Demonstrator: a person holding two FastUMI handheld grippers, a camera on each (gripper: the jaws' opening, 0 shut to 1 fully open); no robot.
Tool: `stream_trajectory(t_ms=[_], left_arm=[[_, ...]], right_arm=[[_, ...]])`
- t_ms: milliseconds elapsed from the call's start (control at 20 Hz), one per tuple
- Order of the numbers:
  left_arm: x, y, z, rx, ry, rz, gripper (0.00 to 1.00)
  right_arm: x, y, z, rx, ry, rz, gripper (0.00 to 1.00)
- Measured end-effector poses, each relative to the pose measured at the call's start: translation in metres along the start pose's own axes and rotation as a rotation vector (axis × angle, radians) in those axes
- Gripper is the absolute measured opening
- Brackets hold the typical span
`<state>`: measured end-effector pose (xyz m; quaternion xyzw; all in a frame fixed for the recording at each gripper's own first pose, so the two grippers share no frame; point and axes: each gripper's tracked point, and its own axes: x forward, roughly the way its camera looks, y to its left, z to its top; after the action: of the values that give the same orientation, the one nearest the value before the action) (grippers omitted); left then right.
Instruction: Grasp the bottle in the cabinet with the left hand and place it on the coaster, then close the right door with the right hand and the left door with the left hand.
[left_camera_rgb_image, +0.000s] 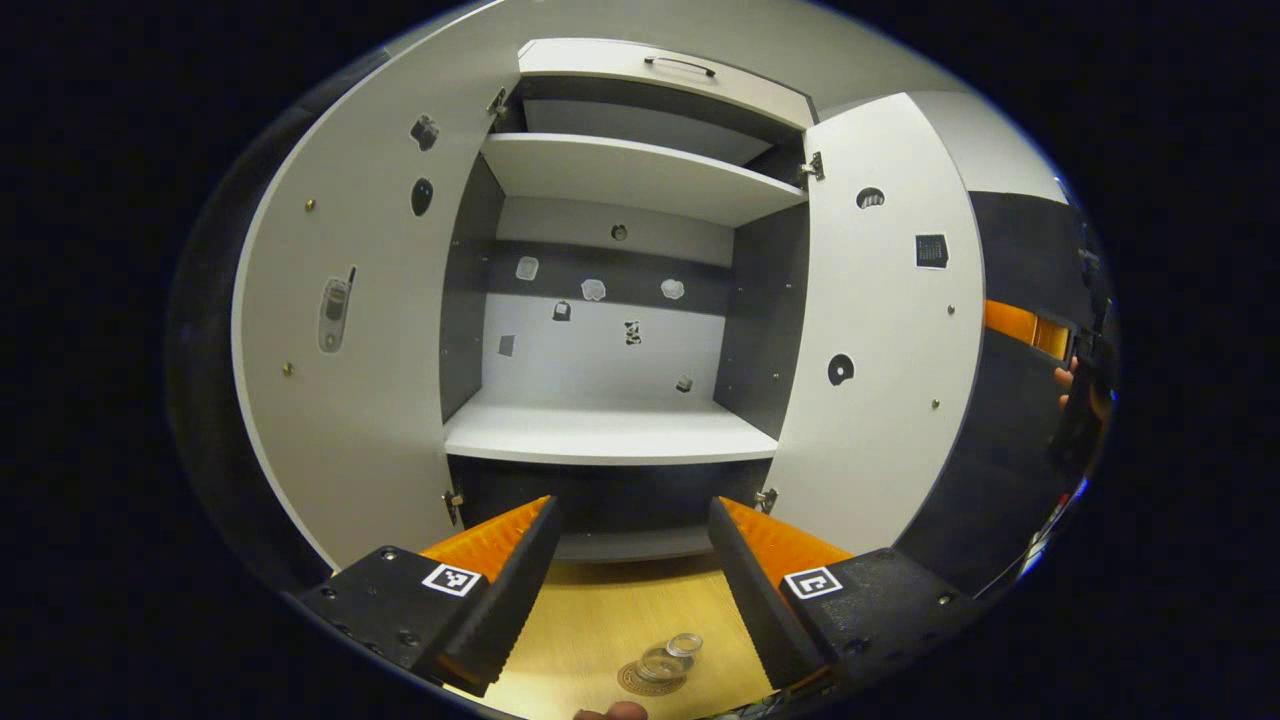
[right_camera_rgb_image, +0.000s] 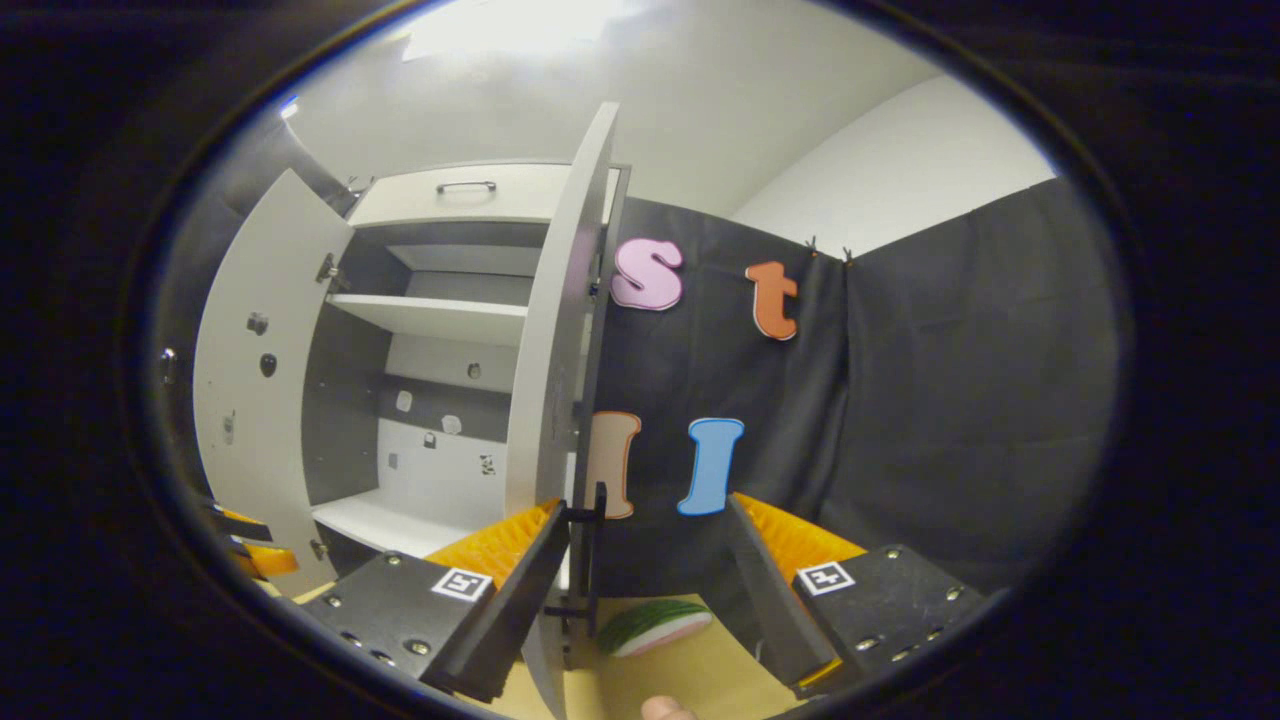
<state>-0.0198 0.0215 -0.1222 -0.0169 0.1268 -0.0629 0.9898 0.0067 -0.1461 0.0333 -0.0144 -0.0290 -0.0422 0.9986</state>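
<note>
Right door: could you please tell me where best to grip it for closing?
Probably its black handle, approached from the outer side: the right door stands open, edge-on to the right gripper, with the handle sticking out from that face.

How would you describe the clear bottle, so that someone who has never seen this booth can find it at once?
Start at the tall pale cabinet with both doors open, then look down to the wooden table before it. There, between the left gripper's open fingers, the clear bottle stands on a round patterned coaster. It is the one see-through thing there.
</note>
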Motion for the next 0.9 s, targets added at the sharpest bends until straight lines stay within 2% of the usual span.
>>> stream_trajectory(t_ms=[50,400,500,550,650,750,800,850,900], left_arm=[[-0.002,0.002,0.004,-0.003,-0.009,0.009,0.94],[-0.015,0.017,0.009,-0.042,-0.037,0.061,0.94],[-0.021,0.028,0.01,-0.049,-0.041,0.09,0.94],[-0.025,0.033,0.01,-0.053,-0.044,0.105,0.94],[-0.034,0.044,0.008,-0.059,-0.043,0.138,0.94],[-0.041,0.053,0.009,-0.066,-0.048,0.167,0.94],[-0.045,0.057,0.011,-0.066,-0.053,0.181,0.94],[-0.05,0.06,0.012,-0.065,-0.058,0.193,0.95],[-0.054,0.062,0.013,-0.063,-0.062,0.203,0.95]], right_arm=[[0.002,0.006,-0.001,0.018,0.009,0.034,0.93],[0.014,0.069,-0.007,0.12,0.048,0.24,0.95],[0.021,0.084,-0.009,0.121,0.056,0.264,0.95],[0.025,0.088,-0.011,0.111,0.059,0.269,0.92],[0.029,0.103,-0.012,0.12,0.061,0.297,0.96],[0.03,0.112,-0.013,0.137,0.067,0.318,0.93],[0.033,0.117,-0.013,0.142,0.066,0.325,0.98],[0.036,0.123,-0.012,0.144,0.067,0.327,0.93],[0.037,0.125,-0.013,0.145,0.062,0.327,0.95]])
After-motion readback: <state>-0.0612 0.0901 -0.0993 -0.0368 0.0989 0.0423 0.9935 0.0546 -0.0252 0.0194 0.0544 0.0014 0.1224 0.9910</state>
